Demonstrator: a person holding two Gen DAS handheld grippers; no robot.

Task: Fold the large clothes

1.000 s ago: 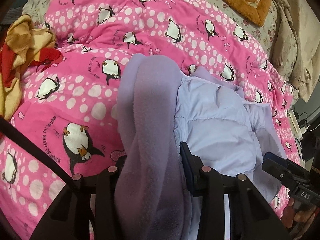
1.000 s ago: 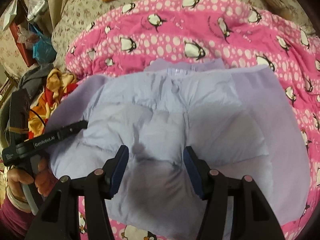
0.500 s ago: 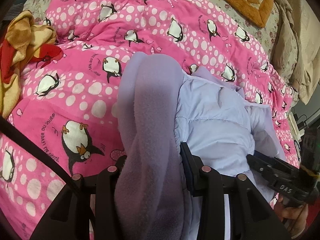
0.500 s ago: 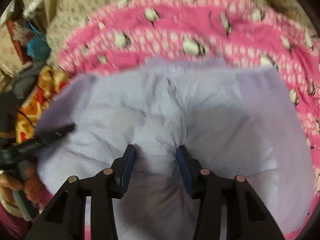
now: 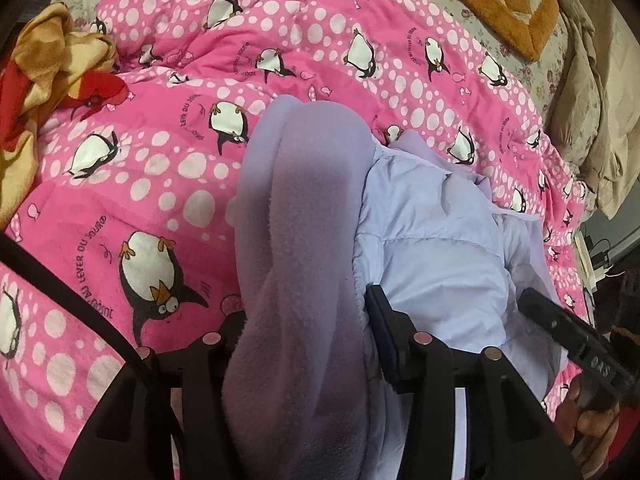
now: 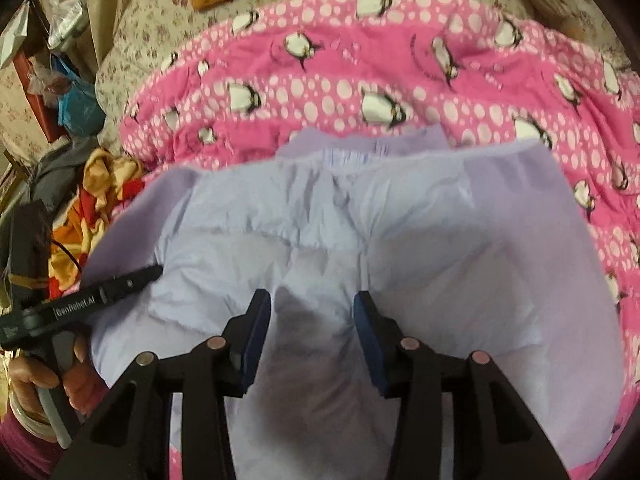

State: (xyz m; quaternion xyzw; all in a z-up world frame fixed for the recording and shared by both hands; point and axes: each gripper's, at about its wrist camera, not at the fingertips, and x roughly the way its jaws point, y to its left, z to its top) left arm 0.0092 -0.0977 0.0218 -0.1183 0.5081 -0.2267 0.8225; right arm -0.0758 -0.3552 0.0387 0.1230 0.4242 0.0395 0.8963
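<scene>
A lilac quilted jacket [image 6: 360, 216] with fleece lining lies spread on a pink penguin quilt [image 6: 360, 60]. In the left wrist view a thick fold of its fleece edge [image 5: 304, 208] fills my left gripper [image 5: 308, 304]. The jaws are opening, the fold still wedged between the pads and covering the left finger. My right gripper [image 6: 310, 304] is shut on a puckered pinch of the quilted jacket [image 5: 432, 248] near its lower middle. Each gripper shows in the other's view: the left gripper [image 6: 152, 272] at the jacket's left edge, the right gripper [image 5: 532, 304] at its right.
A crumpled yellow and red cloth [image 5: 40, 64] lies on the quilt's left side. An orange cushion [image 5: 500, 0] sits at the far end of the bed, with beige bedding [image 5: 592, 100] to the right. Plastic bags [image 6: 76, 100] hang beyond the bed's left edge.
The right gripper's jaws narrowed and pinched the quilted fabric into a pucker. The left gripper's visible finger has edged slightly outward; the fleece fold stays in it.
</scene>
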